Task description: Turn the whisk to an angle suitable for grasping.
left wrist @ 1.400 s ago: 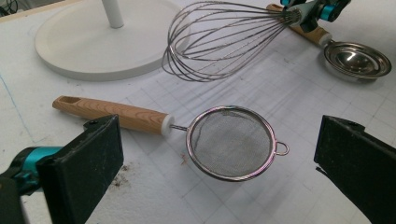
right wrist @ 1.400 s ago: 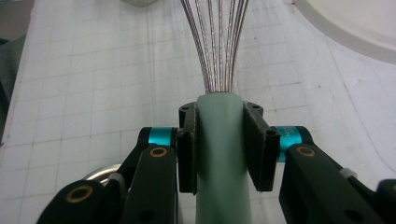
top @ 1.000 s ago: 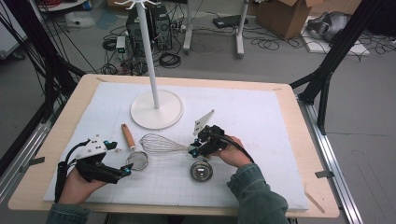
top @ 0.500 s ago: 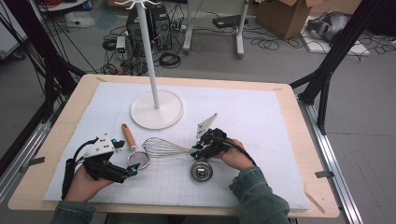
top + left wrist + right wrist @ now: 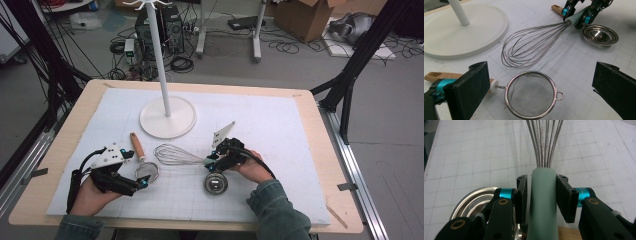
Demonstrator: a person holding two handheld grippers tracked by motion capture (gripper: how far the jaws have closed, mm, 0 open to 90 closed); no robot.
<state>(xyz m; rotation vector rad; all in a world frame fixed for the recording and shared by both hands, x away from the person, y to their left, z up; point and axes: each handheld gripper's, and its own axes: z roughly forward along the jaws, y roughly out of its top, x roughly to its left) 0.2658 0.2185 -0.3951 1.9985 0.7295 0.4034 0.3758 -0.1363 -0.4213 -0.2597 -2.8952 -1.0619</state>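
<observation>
White gridded matting covered the bench, with bare mat toward its far edge. The right claw straddled the whisk handle; its jaws had just been opening, a sliver of gap showing at each pad, so this looked like a release or regrip. A steel bowl sat just left of that claw. The left claw stood wide, the strainer between its jaws, untouched. Lifting next would call for closing first; the stand base crowded the whisk's wires.
</observation>
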